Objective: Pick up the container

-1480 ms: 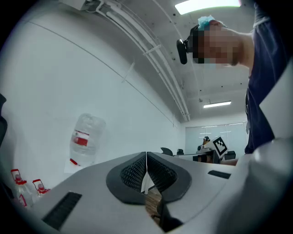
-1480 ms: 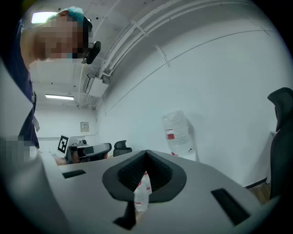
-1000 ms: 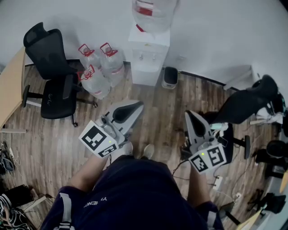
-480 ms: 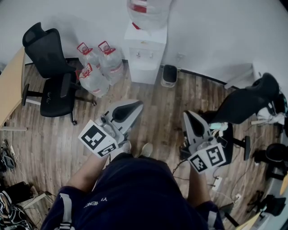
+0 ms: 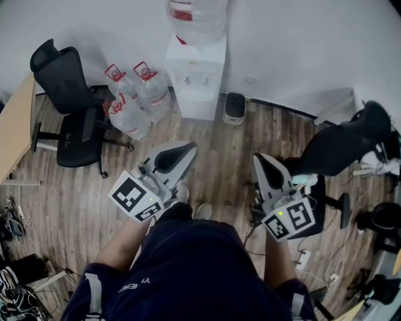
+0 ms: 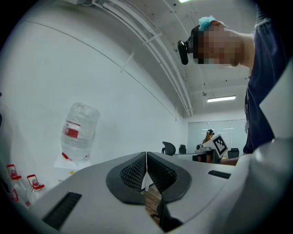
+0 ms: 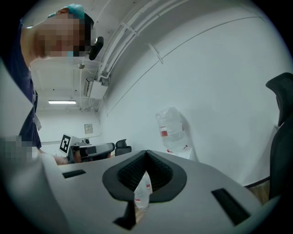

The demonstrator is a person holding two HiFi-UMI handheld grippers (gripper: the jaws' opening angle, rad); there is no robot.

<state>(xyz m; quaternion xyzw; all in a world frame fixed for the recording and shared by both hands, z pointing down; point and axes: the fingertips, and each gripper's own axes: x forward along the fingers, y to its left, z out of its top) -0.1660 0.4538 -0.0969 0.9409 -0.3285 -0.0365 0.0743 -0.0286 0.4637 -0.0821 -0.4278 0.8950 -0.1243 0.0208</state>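
Three clear water jugs with red caps (image 5: pixel 133 100) stand on the wooden floor by the wall, left of a white water dispenser (image 5: pixel 194 78) that carries an upturned bottle (image 5: pixel 189 19). My left gripper (image 5: pixel 185 149) is held at waist height, well short of the jugs, its jaws shut with nothing between them. My right gripper (image 5: pixel 258 160) is held level with it at the right, also shut and empty. In the left gripper view the dispenser bottle (image 6: pixel 78 130) and two jugs (image 6: pixel 20 185) show beyond the closed gripper (image 6: pixel 146 157). In the right gripper view a jug (image 7: pixel 143 192) shows below the closed gripper (image 7: pixel 146 155).
A black office chair (image 5: pixel 72 122) stands left of the jugs, beside a wooden desk edge (image 5: pixel 15 125). A small black bin (image 5: pixel 235 108) sits right of the dispenser. Another black chair (image 5: pixel 341 147) and cables lie at the right. My shoes (image 5: pixel 202 210) are on the floor.
The dispenser, jugs and chair have slid slightly left and up in the head view as I step. Both grippers stay shut and keep their places before me.
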